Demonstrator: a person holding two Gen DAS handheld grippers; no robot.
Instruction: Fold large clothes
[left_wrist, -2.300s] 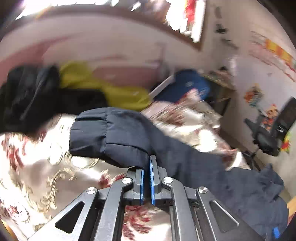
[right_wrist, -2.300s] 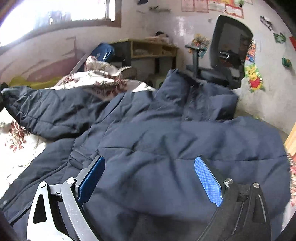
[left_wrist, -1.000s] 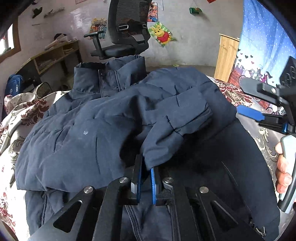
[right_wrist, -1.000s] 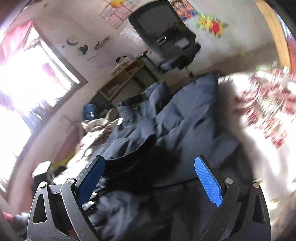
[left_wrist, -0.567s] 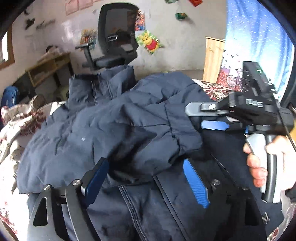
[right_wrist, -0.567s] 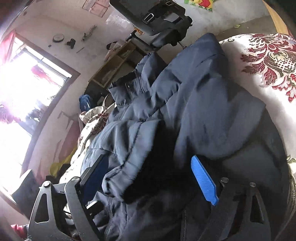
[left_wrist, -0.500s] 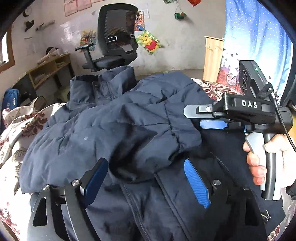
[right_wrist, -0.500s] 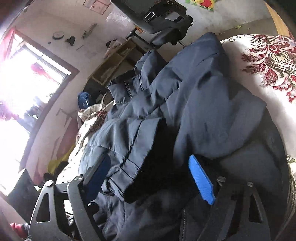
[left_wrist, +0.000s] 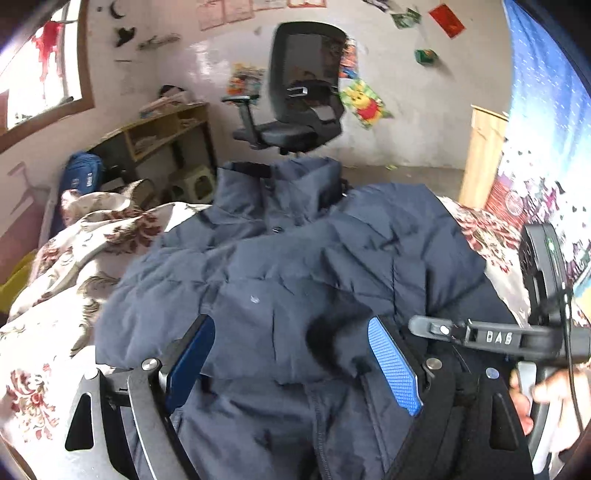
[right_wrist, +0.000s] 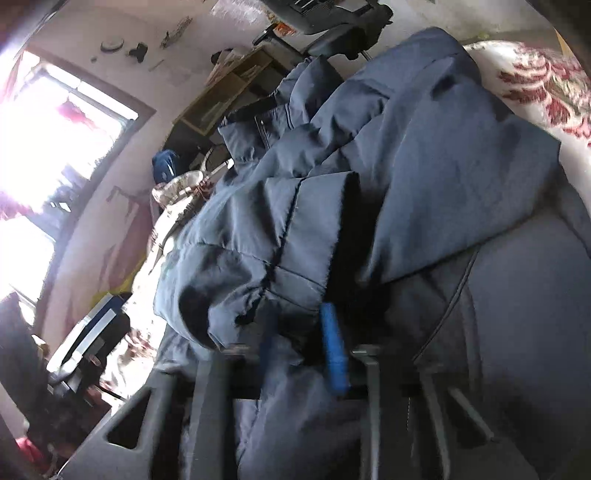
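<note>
A large navy puffer jacket (left_wrist: 295, 266) lies on the bed, its collar toward the far end and one sleeve folded across its body. My left gripper (left_wrist: 291, 354) is open and empty just above the folded sleeve. My right gripper (right_wrist: 303, 339) has its blue pads (right_wrist: 332, 347) closing around the sleeve's cuff (right_wrist: 295, 236), and the view is blurred by motion. The right gripper also shows at the right in the left wrist view (left_wrist: 436, 328), low against the jacket.
The bed has a floral cream and red cover (left_wrist: 62, 266). A black office chair (left_wrist: 299, 96) and a wooden shelf (left_wrist: 166, 129) stand beyond the bed's far end. A window (right_wrist: 40, 129) is on the left wall.
My left gripper has let go of the sleeve, opened and drawn back. My right gripper has moved in low and narrowed its jaws on the sleeve cuff.
</note>
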